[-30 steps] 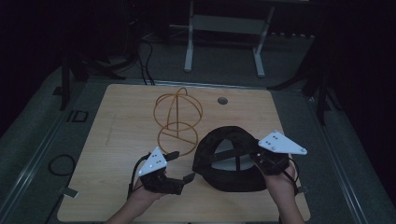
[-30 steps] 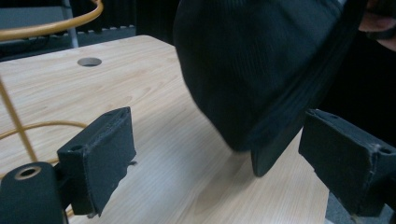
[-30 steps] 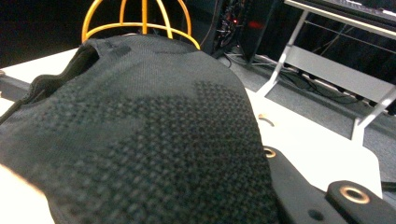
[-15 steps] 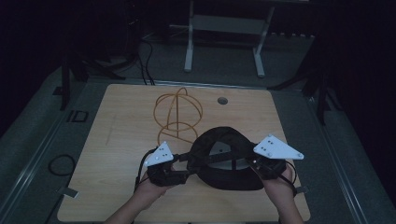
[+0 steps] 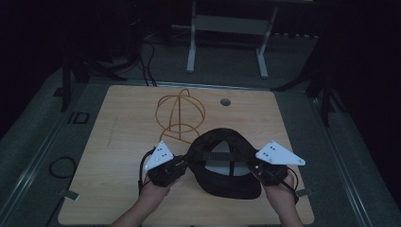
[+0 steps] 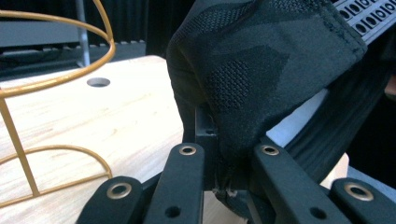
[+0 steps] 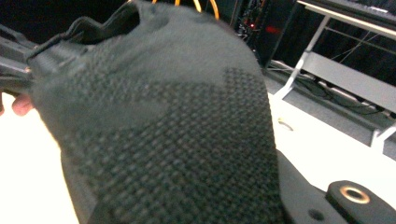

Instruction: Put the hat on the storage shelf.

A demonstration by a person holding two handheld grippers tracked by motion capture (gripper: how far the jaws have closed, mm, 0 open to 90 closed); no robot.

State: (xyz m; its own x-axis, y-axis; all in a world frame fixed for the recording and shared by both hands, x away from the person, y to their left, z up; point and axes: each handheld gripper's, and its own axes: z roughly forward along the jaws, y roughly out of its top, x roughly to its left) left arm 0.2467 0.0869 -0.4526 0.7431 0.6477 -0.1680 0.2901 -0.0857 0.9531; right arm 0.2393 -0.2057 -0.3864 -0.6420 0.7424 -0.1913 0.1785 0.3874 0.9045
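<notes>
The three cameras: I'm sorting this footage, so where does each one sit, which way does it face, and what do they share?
High view: above the person's side, looking forward and down on the table; both hands with the left gripper and right gripper at the cap.
Left gripper view: on the left gripper, looking along its jaws, shut on the cap; wire stand to the left.
Right gripper view: on the right gripper, close against the cap.
Shared: all three show the cap; the high and left gripper views show the wire stand.

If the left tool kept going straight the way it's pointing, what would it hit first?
The black cap, whose fabric the left tool already pinches between its jaws. Past that lies the cap's far side, held by the right tool, though depth is hard to judge.
</notes>
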